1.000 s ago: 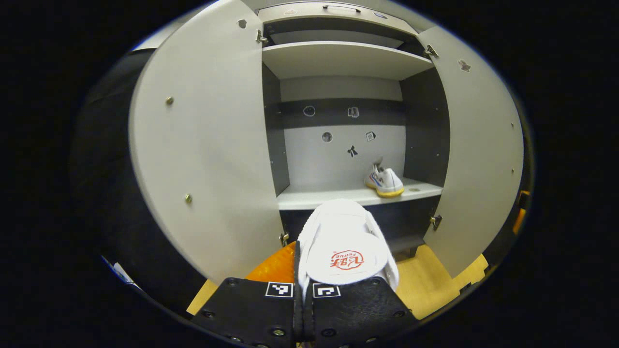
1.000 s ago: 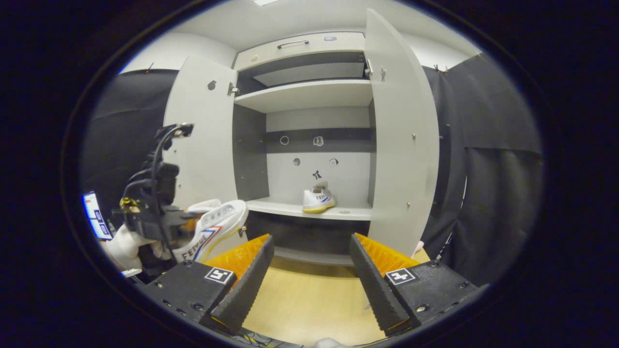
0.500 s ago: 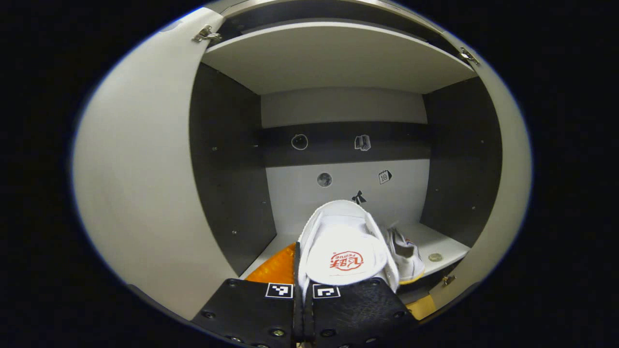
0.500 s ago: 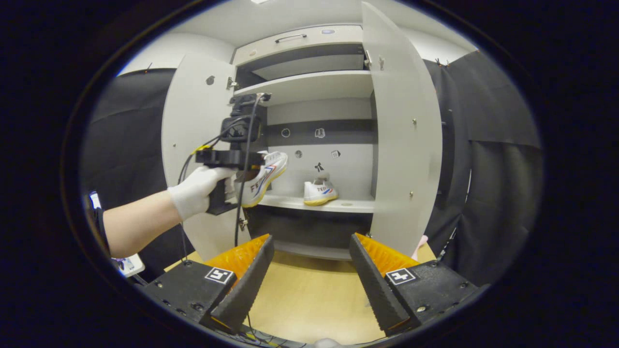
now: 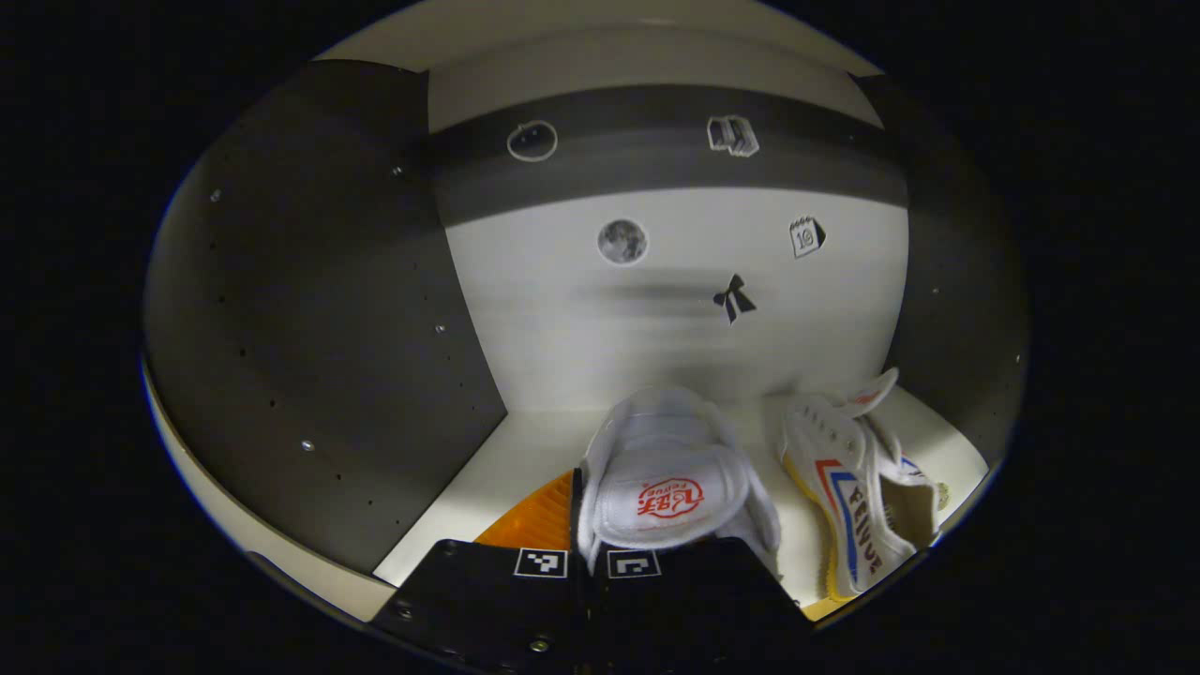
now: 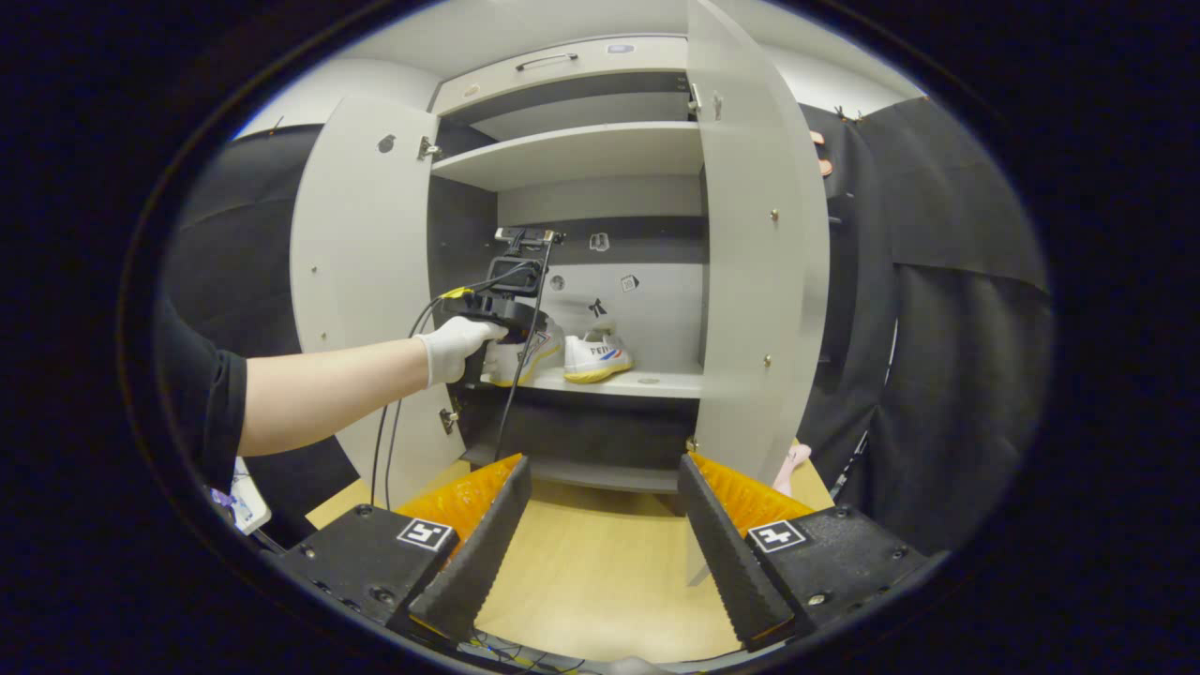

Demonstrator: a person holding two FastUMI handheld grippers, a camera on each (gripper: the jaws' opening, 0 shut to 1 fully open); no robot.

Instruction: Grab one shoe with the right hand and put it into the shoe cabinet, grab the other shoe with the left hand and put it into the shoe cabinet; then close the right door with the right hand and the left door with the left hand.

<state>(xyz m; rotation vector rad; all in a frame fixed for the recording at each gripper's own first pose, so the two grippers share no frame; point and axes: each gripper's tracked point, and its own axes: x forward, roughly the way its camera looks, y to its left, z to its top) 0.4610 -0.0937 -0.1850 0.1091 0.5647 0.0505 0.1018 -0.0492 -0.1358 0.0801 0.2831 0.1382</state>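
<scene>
A white shoe [image 5: 667,478], pinched at the heel by the left gripper [image 5: 589,562], points toe-first toward the cabinet's back wall [image 5: 656,319], low over the shelf [image 5: 525,450]. The other shoe [image 5: 858,487] lies just to its right. The right gripper [image 6: 605,525] hangs spread and empty before the open right door [image 6: 759,281], well back from the cabinet.

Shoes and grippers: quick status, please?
Left gripper shut on second shoe, inside cabinet. Right gripper open, empty. First shoe shelved alongside. Both doors open.
</scene>
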